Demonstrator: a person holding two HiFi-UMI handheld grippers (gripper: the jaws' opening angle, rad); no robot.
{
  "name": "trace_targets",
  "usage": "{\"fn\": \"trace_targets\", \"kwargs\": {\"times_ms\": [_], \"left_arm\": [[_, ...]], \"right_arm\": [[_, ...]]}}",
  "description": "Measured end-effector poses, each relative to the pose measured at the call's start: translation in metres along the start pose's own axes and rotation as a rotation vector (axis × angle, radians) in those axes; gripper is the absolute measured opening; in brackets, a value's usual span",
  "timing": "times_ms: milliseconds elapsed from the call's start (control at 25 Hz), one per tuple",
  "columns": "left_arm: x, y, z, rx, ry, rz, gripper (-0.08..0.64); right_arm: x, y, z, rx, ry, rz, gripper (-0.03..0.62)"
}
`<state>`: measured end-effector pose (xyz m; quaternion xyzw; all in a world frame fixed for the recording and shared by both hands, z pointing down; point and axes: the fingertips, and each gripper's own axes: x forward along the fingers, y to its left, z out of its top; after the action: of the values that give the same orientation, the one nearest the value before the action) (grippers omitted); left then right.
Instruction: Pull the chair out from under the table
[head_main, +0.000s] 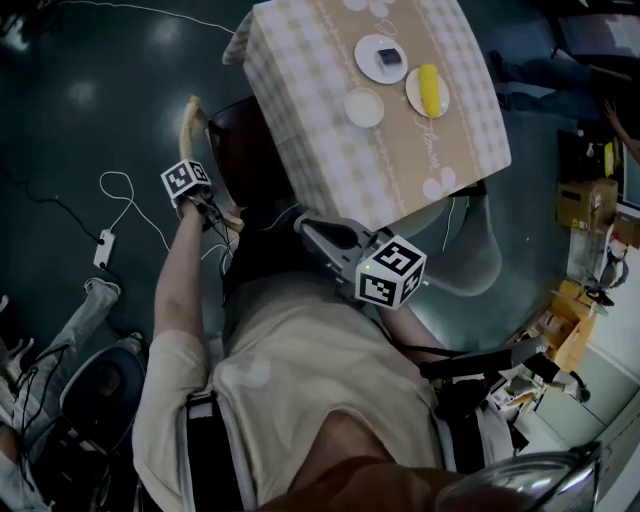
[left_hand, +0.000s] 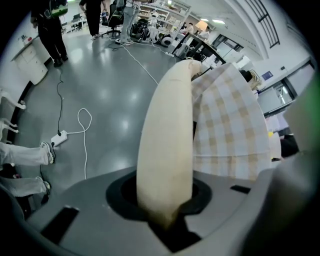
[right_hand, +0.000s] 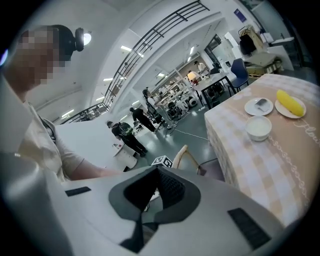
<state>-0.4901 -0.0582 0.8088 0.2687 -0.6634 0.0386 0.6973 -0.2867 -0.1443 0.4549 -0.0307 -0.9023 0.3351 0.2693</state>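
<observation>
Your left gripper (head_main: 218, 212) has its jaws partly closed around the chair's (head_main: 243, 150) cream back rail (left_hand: 167, 150), which sits gripped in the gap between them. Your right gripper (head_main: 306, 229) is fully closed on nothing and hangs near the table's (head_main: 330, 140) near corner. The chair stands at the table's left side in the head view, its dark seat partly under the checked cloth. The rail's long axis runs away from your left gripper, along the table's edge.
</observation>
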Motion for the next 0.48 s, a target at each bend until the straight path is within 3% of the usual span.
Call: {"fn": "trace_targets", "kwargs": {"times_ms": [480], "left_arm": [[0.0006, 0.0103, -0.0058, -0.036, -0.014, -0.011, 0.091]], "right_arm": [[-0.0008, 0.0002, -0.0028, -0.001, -0.029, 0.004, 0.009]]}}
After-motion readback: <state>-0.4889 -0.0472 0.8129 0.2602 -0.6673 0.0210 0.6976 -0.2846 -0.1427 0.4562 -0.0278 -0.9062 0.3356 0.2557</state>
